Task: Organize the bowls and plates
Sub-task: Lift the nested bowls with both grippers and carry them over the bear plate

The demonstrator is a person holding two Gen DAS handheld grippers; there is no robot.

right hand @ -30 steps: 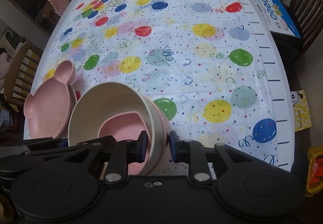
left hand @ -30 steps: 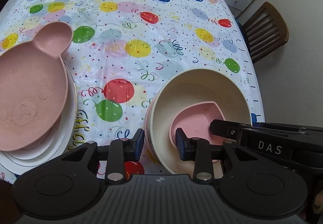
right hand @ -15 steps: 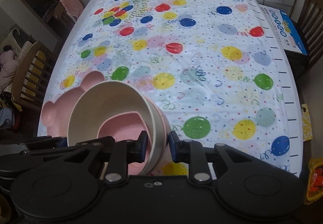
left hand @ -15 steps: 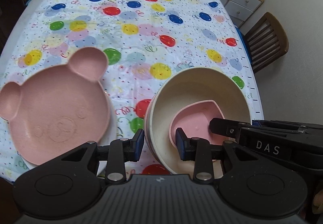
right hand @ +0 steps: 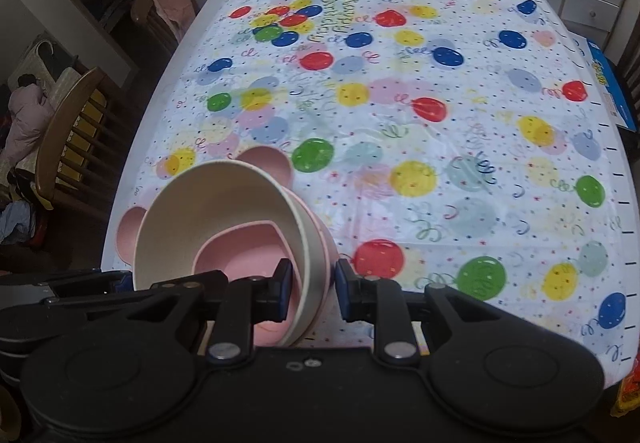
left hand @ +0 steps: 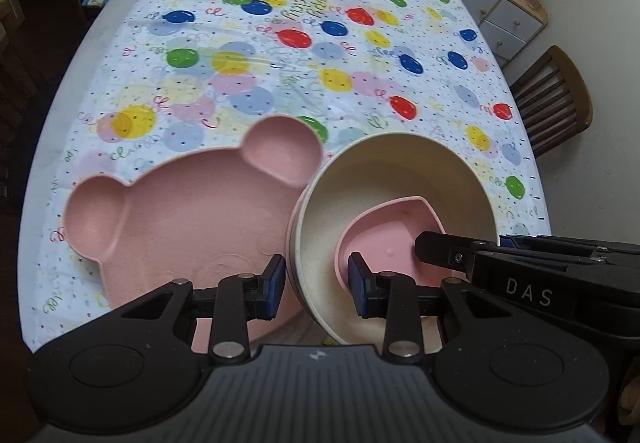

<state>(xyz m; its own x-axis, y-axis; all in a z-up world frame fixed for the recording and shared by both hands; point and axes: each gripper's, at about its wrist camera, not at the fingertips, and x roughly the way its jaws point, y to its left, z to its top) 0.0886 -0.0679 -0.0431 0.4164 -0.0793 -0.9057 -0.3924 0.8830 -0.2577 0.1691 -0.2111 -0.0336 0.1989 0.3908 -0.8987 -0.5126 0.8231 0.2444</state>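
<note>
Left wrist alone shows bear plate (left hand: 192, 219) whole.

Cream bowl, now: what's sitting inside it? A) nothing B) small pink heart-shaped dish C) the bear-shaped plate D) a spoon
B. Both wrist views show a small pink heart-shaped dish nested inside the cream bowl, while the bear-shaped plate lies beside and below it on the table.

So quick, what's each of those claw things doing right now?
Left gripper: fingers shut on the near rim of the cream bowl.
Right gripper: fingers shut on the same bowl stack's rim; a small pink dish sits inside.
</note>
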